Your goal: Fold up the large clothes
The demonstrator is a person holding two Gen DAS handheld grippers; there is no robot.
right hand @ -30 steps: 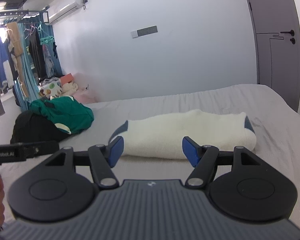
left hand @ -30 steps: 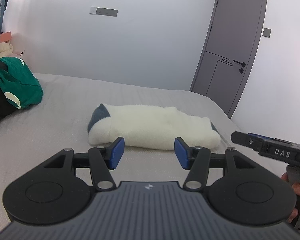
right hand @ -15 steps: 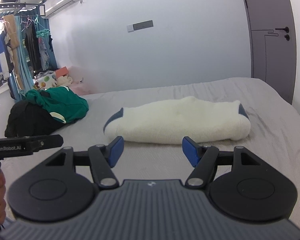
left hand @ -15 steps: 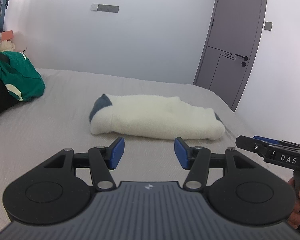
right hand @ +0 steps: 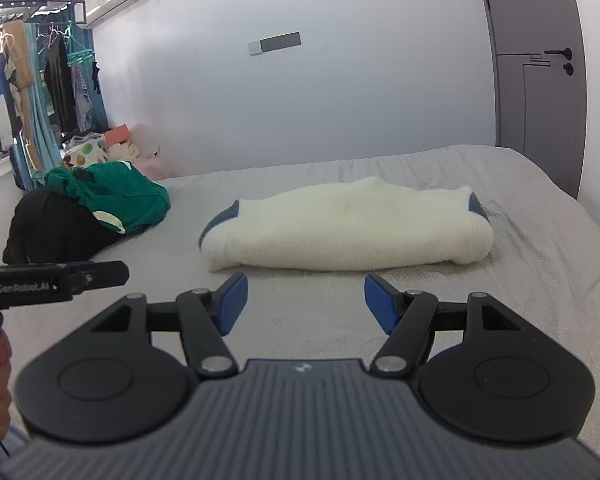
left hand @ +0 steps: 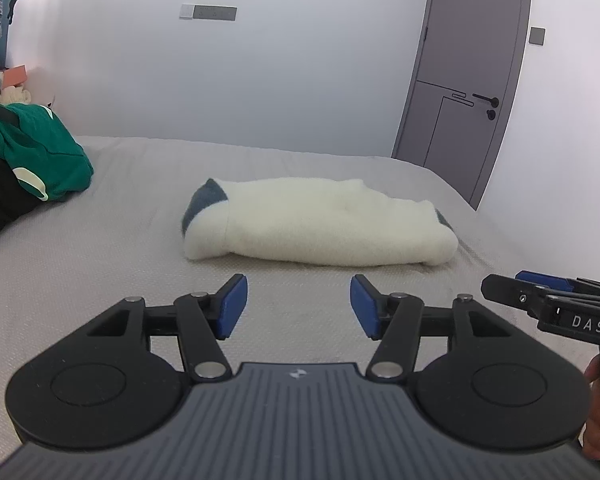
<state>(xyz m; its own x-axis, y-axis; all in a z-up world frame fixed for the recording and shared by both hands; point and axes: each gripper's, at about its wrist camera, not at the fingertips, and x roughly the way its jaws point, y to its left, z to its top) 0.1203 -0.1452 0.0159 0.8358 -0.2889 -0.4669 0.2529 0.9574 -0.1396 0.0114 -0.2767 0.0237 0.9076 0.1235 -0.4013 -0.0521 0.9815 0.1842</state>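
A folded cream fleece garment with dark blue trim lies across the middle of the grey bed. My left gripper is open, hovering over bare sheet just short of the garment's near edge, with nothing between its blue pads. My right gripper is also open and empty, a little short of the same edge. Each gripper shows at the side of the other's view, held by a hand.
A green garment lies on a black pile at the bed's left side. Hanging clothes fill the far left. A grey door stands at the right, past the bed's edge.
Both grippers have sunk a little and drawn back from the folded garment, which now sits farther beyond the pads. The garment has not moved.
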